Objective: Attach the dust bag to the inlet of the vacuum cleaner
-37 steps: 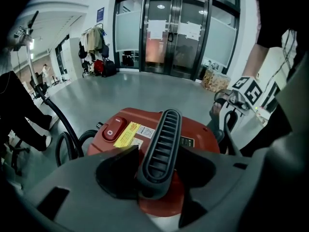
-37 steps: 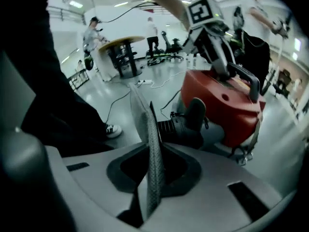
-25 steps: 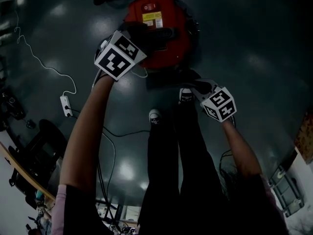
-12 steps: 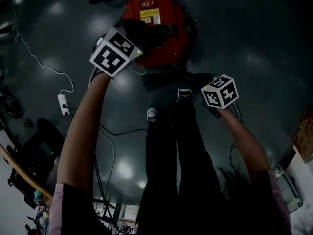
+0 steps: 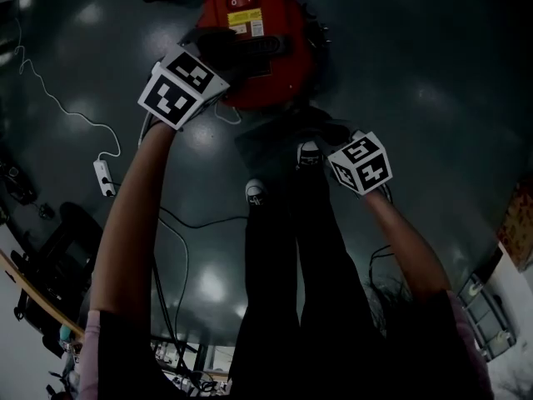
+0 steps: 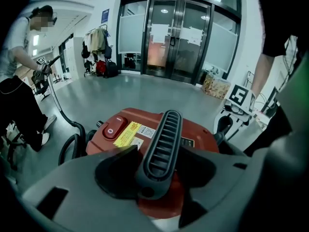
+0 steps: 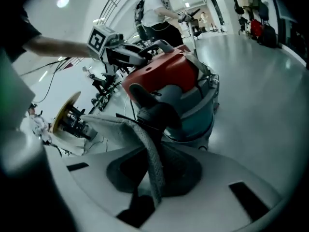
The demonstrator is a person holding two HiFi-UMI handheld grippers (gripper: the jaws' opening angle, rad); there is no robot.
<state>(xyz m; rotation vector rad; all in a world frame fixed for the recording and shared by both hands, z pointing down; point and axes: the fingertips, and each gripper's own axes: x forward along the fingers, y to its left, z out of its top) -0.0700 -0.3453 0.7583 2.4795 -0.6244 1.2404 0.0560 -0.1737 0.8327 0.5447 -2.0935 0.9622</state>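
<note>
The red-lidded vacuum cleaner [image 5: 268, 82] stands on the dark floor ahead of the person's feet. My left gripper [image 6: 157, 174] is shut on the black ribbed carry handle [image 6: 163, 137] atop the lid [image 6: 145, 116]. The grey fabric dust bag [image 7: 116, 124] hangs by the drum [image 7: 199, 114], its dark collar [image 7: 155, 111] close to the drum's side. My right gripper [image 7: 153, 167] has just been opening; the bag's edge still runs between its jaws, with a gap beside it. In the head view the bag [image 5: 268, 144] lies between vacuum and right gripper [image 5: 333, 140].
A black hose [image 6: 71, 135] curls off the vacuum's left side. Another person [image 6: 19, 81] stands at the left holding a wand. A white power strip [image 5: 102, 177] and cable lie on the floor at the left. Glass doors [image 6: 183, 37] stand beyond. Equipment [image 7: 72, 119] sits left of the bag.
The scene has slid slightly up and left in the head view. Both grippers keep their places by the vacuum. The right marker cube has turned a little.
</note>
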